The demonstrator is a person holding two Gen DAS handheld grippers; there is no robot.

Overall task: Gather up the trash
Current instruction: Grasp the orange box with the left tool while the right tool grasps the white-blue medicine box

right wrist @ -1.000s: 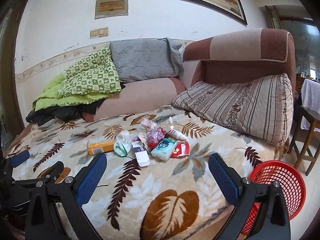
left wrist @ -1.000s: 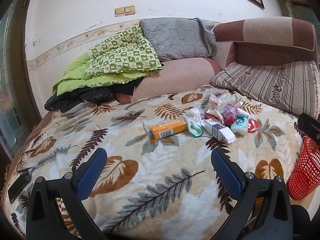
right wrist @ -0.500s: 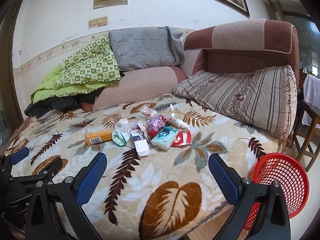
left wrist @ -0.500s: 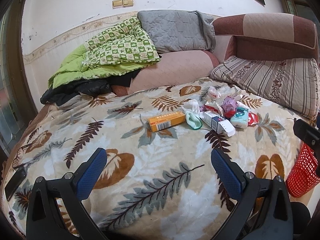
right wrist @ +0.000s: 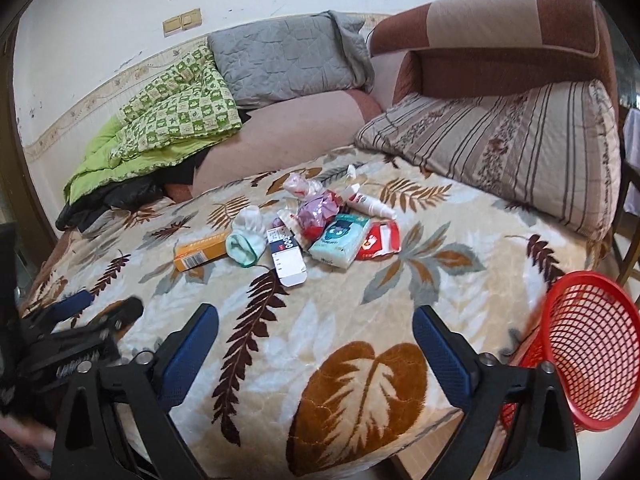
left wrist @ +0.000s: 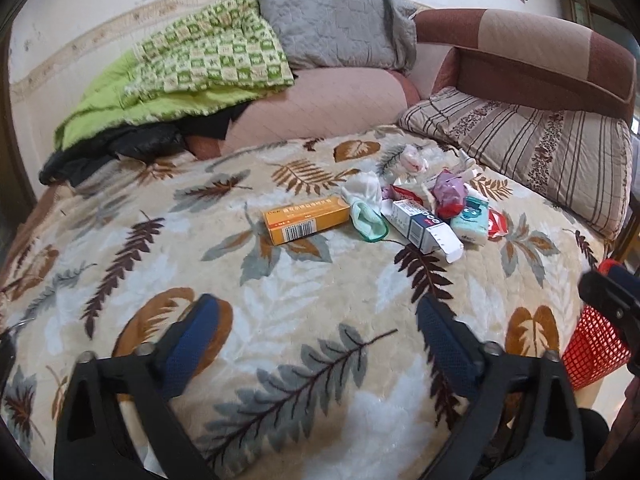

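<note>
A heap of trash lies on the leaf-patterned blanket [left wrist: 280, 280]: an orange box [left wrist: 306, 219], a pale green sock [left wrist: 366, 226], a white and blue carton [left wrist: 426, 230], a teal tissue pack [left wrist: 470, 220], a red wrapper [right wrist: 380, 240] and a purple wrapper [right wrist: 320, 210]. A red mesh basket [right wrist: 588, 360] stands at the bed's right edge. My left gripper [left wrist: 318, 344] hangs open over the blanket, short of the orange box [right wrist: 200, 251]. My right gripper [right wrist: 316, 344] is open too, nearer the basket [left wrist: 592, 344]. Both hold nothing.
A green checked quilt [left wrist: 192, 64], a grey pillow [left wrist: 336, 28], a striped cushion [left wrist: 532, 140] and a brown headboard cushion [right wrist: 500, 40] line the far side. Dark clothing [left wrist: 112, 148] lies at the back left. A chair leg [right wrist: 628, 248] stands beyond the basket.
Both grippers have moved forward and lower toward the bed, so the trash heap and basket look larger. Nothing has been taken hold of.
</note>
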